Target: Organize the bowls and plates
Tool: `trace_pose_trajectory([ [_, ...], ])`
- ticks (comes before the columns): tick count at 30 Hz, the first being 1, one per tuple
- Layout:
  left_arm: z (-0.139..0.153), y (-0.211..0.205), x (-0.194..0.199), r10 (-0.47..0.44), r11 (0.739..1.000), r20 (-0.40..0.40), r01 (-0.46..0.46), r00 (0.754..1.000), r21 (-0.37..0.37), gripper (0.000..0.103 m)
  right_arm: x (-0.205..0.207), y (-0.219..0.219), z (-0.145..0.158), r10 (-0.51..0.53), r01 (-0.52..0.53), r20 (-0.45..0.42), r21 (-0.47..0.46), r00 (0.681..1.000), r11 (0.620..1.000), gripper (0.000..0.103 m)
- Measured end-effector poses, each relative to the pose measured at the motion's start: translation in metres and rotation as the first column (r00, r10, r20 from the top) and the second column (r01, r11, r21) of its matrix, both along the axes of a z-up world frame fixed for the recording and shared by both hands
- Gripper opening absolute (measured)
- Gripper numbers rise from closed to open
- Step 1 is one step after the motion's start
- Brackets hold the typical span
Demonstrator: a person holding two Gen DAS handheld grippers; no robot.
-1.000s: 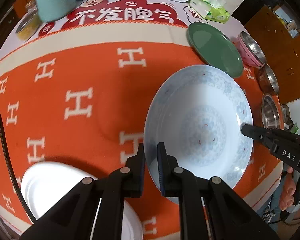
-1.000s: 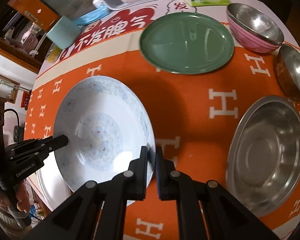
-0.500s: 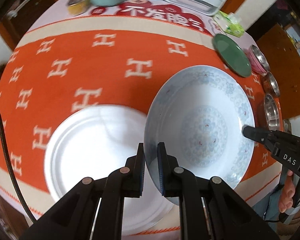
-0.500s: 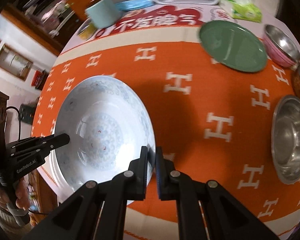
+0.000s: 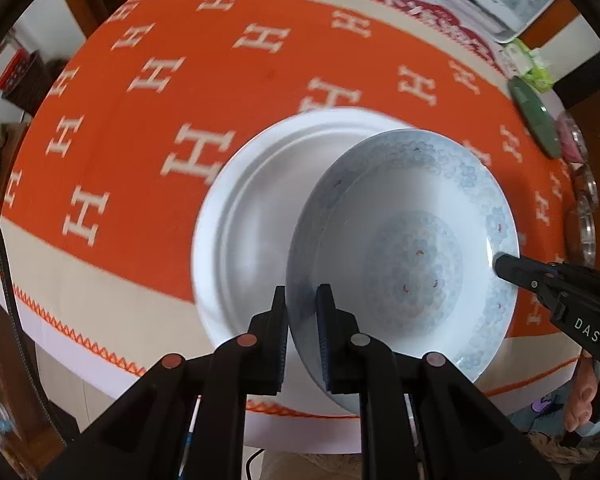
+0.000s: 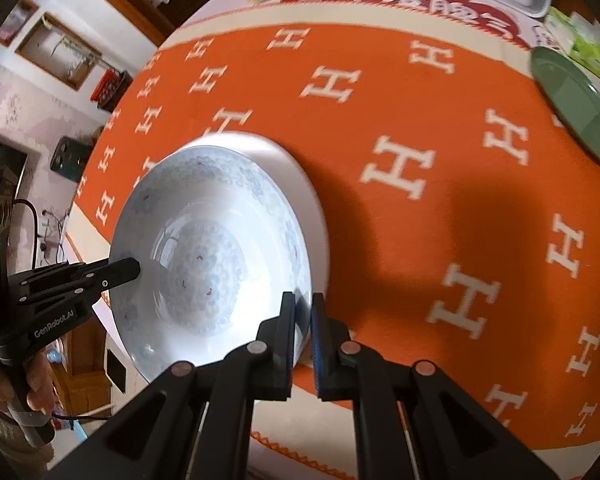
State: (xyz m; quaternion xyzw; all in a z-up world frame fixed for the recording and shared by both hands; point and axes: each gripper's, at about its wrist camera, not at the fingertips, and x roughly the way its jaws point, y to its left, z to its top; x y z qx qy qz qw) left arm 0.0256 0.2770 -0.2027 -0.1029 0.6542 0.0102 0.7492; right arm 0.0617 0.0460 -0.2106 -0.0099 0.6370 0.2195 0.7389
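Left wrist view: both grippers, left (image 5: pixel 302 300) and right (image 6: pixel 302 306), clamp fingers on the patterned bowl (image 5: pixel 404 256) rim above the white plate (image 5: pixel 240 232); uneven lowering risks chipping.

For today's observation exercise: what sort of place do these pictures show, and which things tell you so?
Probably a home dining room: a table under an orange tablecloth bears a patterned bowl, a white plate and a green plate, with household clutter along the wall.
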Motion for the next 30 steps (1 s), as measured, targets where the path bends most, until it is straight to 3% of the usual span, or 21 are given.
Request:
trace_pose_trajectory([
  [13, -0.021, 0.027, 0.004, 0.006, 1.000, -0.021, -0.006, 1.000, 0.024, 0.012, 0.001, 0.029, -0.019, -0.009, 0.009, -0.025, -0.025, 1.000, 1.000, 0.007],
  [27, -0.025, 0.018, 0.022, -0.052, 0.997, -0.019, 0.053, 0.998, 0.050, 0.013, 0.002, 0.028, -0.022, -0.039, 0.038, -0.016, -0.054, 0.999, 0.998, 0.009],
  [30, -0.022, 0.011, 0.022, -0.085, 0.992, -0.004, 0.084, 0.996, 0.096, 0.015, 0.000, 0.032, -0.021, -0.022, 0.022, 0.001, -0.083, 1.000, 0.996, 0.012],
])
